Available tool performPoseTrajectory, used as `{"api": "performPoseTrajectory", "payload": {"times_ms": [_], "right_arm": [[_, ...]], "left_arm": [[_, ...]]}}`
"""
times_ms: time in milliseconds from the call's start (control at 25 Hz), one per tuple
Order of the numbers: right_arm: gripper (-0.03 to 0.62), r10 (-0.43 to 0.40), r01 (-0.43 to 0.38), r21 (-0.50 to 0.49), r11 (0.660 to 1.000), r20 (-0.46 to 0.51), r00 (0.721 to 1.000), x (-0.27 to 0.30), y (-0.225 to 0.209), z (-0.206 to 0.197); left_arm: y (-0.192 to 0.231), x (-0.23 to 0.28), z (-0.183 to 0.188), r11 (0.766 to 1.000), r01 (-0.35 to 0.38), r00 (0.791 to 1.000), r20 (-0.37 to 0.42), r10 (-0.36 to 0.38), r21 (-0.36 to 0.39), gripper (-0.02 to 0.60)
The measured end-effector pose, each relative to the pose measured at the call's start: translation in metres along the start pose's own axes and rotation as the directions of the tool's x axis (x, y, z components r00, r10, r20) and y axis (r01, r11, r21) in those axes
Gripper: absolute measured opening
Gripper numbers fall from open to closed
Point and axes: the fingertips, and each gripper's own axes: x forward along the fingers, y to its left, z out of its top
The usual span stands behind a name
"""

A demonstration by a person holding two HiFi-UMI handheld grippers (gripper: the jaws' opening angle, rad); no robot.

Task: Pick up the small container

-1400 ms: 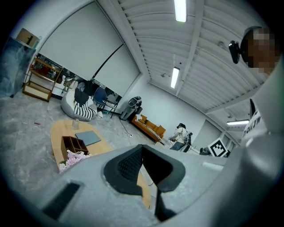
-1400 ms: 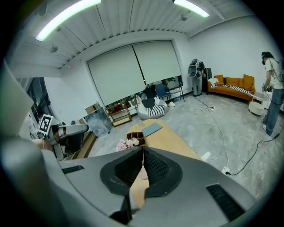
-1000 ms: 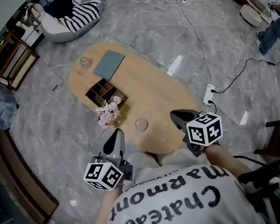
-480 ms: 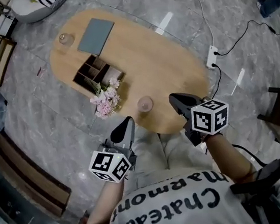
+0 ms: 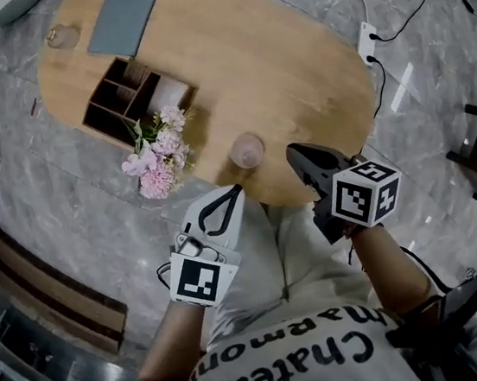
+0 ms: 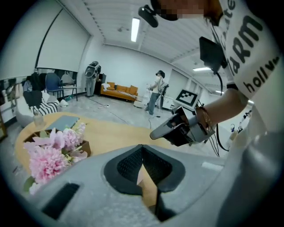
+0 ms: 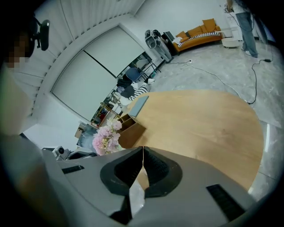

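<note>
The left gripper [image 5: 235, 191] is held shut and empty just off the table [image 5: 292, 65] edge. The small container [image 5: 247, 151] is seen upright near that edge, just ahead of both tips. The right gripper [image 5: 294, 150], likewise closed on nothing, is best opened wide before being brought around it.

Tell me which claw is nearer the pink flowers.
Left. The left claw is right of the pink flowers; the right claw is farther right, past the clear cup.
</note>
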Motion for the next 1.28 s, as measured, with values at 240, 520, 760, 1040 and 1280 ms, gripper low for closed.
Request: {"api": "performPoseTrajectory", "payload": {"times_ms": [240, 520, 760, 1040, 1280], "right_arm": [[0.012, -0.009, 0.011, 0.058, 0.998, -0.036, 0.999, 0.02, -0.034, -0.038], [0.012, -0.006, 0.012, 0.113, 0.993, -0.055, 0.998, 0.026, -0.063, -0.067], [0.013, -0.017, 0.028, 0.176, 0.984, -0.065, 0.998, 0.02, -0.089, -0.084], [0.013, -0.013, 0.027, 0.213, 0.977, -0.068, 0.998, 0.017, -0.103, -0.086], [0.012, -0.019, 0.033, 0.235, 0.971, -0.062, 0.998, 0.014, -0.114, -0.086]], "left_arm": [[0.004, 0.033, -0.037, 1.0, 0.002, 1.0, -0.01, -0.002, -0.015, 0.017], [0.012, 0.059, -0.07, 0.999, -0.031, 0.999, -0.043, 0.031, -0.01, 0.034], [0.012, 0.086, -0.081, 0.999, 0.008, 0.998, -0.056, -0.005, 0.038, 0.19], [0.008, 0.112, -0.082, 0.986, 0.032, 0.996, -0.091, -0.017, 0.165, 0.241], [0.013, 0.13, -0.086, 0.982, 0.038, 0.994, -0.109, -0.018, 0.187, 0.156]]}}
